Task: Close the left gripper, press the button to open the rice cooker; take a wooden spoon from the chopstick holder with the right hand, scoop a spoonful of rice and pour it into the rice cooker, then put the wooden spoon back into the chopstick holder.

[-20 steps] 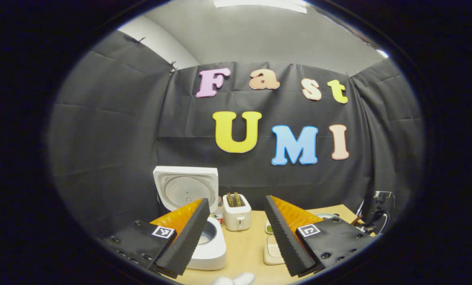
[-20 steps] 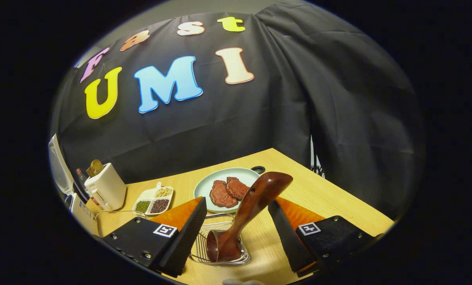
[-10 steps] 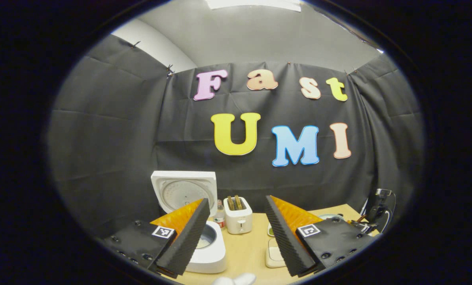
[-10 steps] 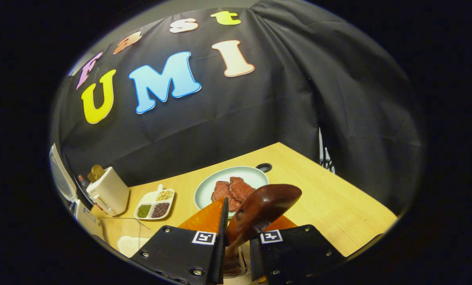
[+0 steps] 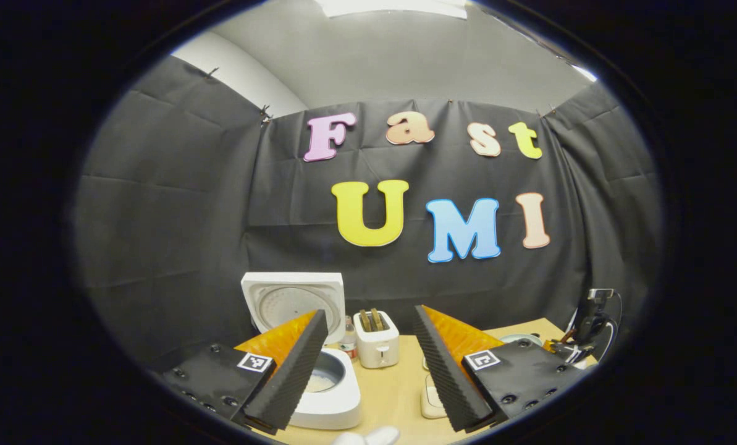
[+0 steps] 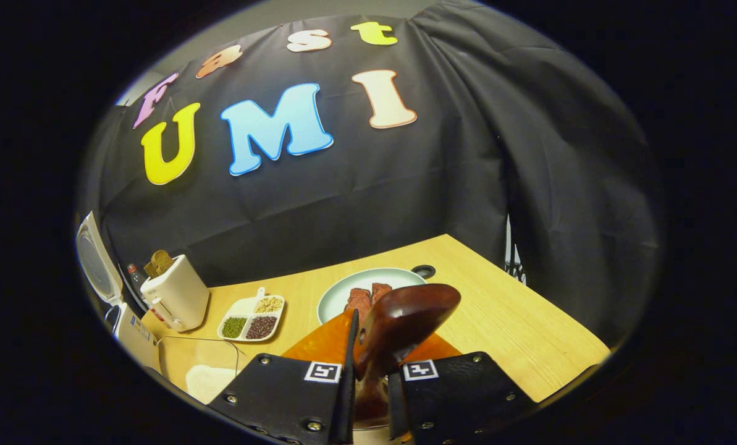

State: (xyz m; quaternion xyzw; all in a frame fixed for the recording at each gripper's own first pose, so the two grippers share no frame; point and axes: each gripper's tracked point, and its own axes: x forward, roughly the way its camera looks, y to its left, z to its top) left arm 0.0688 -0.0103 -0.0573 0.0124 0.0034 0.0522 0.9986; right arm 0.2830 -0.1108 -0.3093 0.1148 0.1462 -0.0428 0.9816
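The right tongs (image 6: 368, 371) are clamped on the wooden spoon (image 6: 399, 324), whose bowl rises just ahead of them. The left tongs (image 5: 368, 364) gape, empty, with the open-lidded rice cooker (image 5: 328, 383) beside their left finger.

No readable words, numbers or brand names on any object. Left gripper (image 5: 368, 312): one square black-and-white coded marker (image 5: 254, 362) on each finger mount, the second (image 5: 483, 359) on the far side; pattern only, no characters. Right gripper (image 6: 383, 334): same kind of marker on both mounts (image 6: 322, 371). Bottle (image 5: 347, 337) beside the toaster (image 5: 376, 339): red band, print too small. Rice cooker (image 6: 127, 330): small bluish front sticker, illegible.
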